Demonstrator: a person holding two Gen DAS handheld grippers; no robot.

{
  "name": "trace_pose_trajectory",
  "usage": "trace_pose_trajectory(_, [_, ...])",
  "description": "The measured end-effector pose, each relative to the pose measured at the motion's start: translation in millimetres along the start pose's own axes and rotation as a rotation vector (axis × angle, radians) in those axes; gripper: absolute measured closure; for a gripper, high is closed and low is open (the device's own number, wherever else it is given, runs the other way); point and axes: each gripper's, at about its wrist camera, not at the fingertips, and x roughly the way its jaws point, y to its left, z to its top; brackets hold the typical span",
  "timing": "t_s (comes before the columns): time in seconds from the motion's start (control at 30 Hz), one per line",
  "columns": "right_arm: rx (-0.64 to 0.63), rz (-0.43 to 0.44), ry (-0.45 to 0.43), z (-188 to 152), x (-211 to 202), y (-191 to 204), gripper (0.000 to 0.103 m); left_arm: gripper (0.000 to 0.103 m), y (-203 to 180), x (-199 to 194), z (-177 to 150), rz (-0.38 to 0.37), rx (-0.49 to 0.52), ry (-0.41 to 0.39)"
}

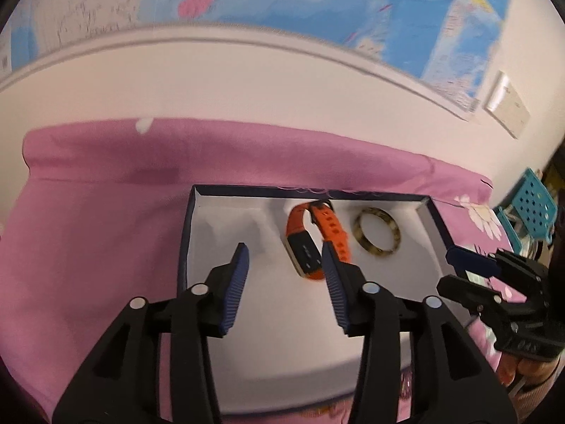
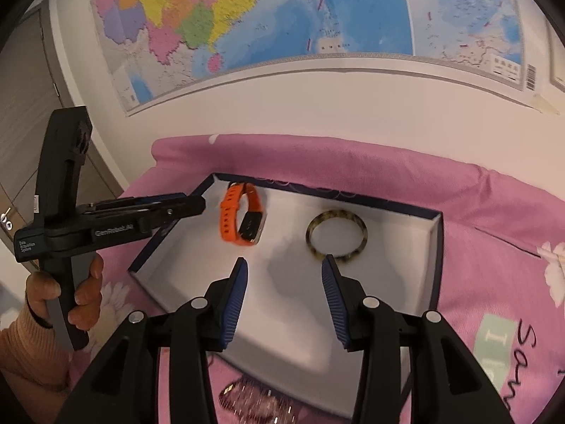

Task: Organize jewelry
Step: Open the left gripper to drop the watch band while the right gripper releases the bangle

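Note:
An open box [image 1: 187, 233] [image 2: 436, 247] with a white lining and dark blue rim lies on the pink bedcover. Inside it lie an orange smart band [image 1: 310, 243] [image 2: 242, 221] and a tortoiseshell bangle [image 1: 377, 233] [image 2: 337, 235]. My left gripper [image 1: 284, 272] is open and empty, hovering over the box just before the band. My right gripper [image 2: 284, 275] is open and empty, over the box in front of the bangle. The left gripper also shows at the left of the right wrist view [image 2: 169, 208], and the right gripper at the right of the left wrist view [image 1: 469, 265].
A glittery piece [image 2: 257, 399] lies on the pink bedcover [image 1: 88, 247] near the box's front edge. A white wall with a large map [image 2: 282, 17] rises behind the bed. A teal perforated basket [image 1: 533, 208] stands at the far right. A door [image 2: 28, 106] is at the left.

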Motion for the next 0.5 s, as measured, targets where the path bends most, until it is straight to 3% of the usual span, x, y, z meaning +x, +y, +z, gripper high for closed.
trace_pose_trajectory(0.23, [-0.004, 0.014, -0.025, -28, -30, 7, 0.062, 0.052, -8, -43, -28, -0.039, 0.072, -0.055])
trace_pose_trajectory(0.5, [0.054, 0.026, -0.003, -73, -47, 2, 0.062, 0.049, 8, -70, -72, -0.075, 0.075, -0.047])
